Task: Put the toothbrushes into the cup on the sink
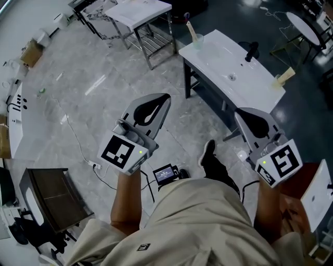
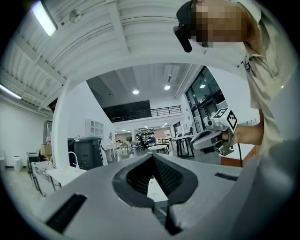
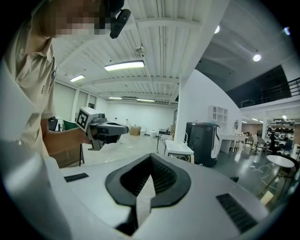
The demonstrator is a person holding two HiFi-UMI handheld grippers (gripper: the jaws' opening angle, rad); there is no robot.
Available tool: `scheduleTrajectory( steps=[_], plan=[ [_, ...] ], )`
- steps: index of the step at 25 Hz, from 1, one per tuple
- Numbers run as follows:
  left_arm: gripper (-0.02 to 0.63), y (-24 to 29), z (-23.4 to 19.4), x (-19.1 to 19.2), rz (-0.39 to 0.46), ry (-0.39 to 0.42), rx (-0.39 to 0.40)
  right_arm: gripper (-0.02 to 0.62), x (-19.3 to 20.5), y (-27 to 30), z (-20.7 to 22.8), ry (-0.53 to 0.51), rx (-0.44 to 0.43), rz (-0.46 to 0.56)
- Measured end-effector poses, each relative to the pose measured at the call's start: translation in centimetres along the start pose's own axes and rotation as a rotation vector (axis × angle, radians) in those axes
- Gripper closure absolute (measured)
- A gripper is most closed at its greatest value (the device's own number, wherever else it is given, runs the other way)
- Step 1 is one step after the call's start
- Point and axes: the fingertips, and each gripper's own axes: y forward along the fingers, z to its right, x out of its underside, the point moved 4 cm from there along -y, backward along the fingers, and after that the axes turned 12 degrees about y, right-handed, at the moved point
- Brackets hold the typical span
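The white sink (image 1: pixel 218 54) stands ahead on the right in the head view, with a black tap (image 1: pixel 252 51). A clear cup (image 1: pixel 197 40) sits on its far left corner with one pale toothbrush (image 1: pixel 190 28) upright in it. A yellowish object (image 1: pixel 284 77) lies at the sink's right end, too small to identify. My left gripper (image 1: pixel 162 98) (image 2: pixel 152 155) is raised over the floor, shut and empty. My right gripper (image 1: pixel 240 115) (image 3: pixel 151 155) hangs just in front of the sink, also shut on nothing. Each gripper view shows the other gripper, the right (image 2: pixel 213 136) and the left (image 3: pixel 105 129).
A second white table (image 1: pixel 140 13) on a metal frame stands behind the sink. A dark cart (image 1: pixel 52 197) is at my lower left. A small device (image 1: pixel 166 174) with cables lies on the floor by my foot. A white panel (image 1: pixel 317 195) is on the right.
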Motion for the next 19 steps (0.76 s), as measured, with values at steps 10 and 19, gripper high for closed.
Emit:
scheduleTrajectory(
  steps=[10,19],
  plan=[
    [0.6,-1.1,1.2,1.2,-0.008,-0.045,0.005,0.592,-0.4,0.6,-1.7,-0.006,-0.035,-0.04],
    [0.6,-0.3,1.9,2.2,-0.027,-0.065,0.003,0.592,0.1,1.3,-0.8,0.006,-0.06,-0.064]
  ],
)
